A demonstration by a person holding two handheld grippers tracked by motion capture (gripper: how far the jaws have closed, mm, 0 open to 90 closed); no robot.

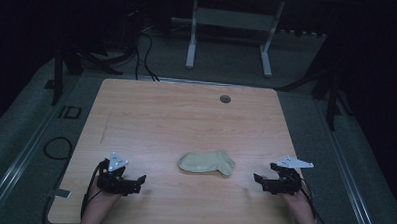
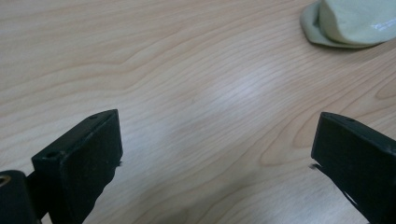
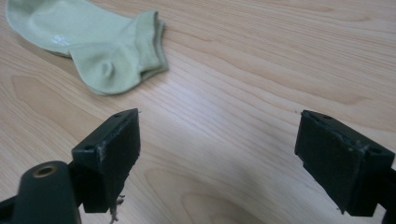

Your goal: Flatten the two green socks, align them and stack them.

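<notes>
- The sock point(image 1: 207, 162) lies flat on the table point(image 1: 186, 111), near the front edge and about midway between the two claws, touching neither.
- It is pale green; its cuff end points toward the right claw point(image 1: 264, 180) and its toe end toward the left claw point(image 1: 136, 184).
- The left claw rests low at the front left of the table, jaws spread wide with nothing between them. In the left gripper view the sock's toe point(image 2: 350, 23) sits at the top right corner, well ahead of the jaws.
- The right claw rests at the front right, jaws likewise wide apart and empty. In the right gripper view the sock point(image 3: 88, 42) lies up and to the left, with the heel and cuff nearest the left jaw.
- As I judge it, the work has not begun: both claws sit at rest on either side, and the step in hand is the reach for the sock.
- The next move calls for bringing a claw in low over the table so one jaw slips under the cloth edge; the cuff, closer to the right claw, looks the easier grip.
- Thin fabric lying flat may slide rather than lift, so the other claw may need to pin the toe.
</notes>
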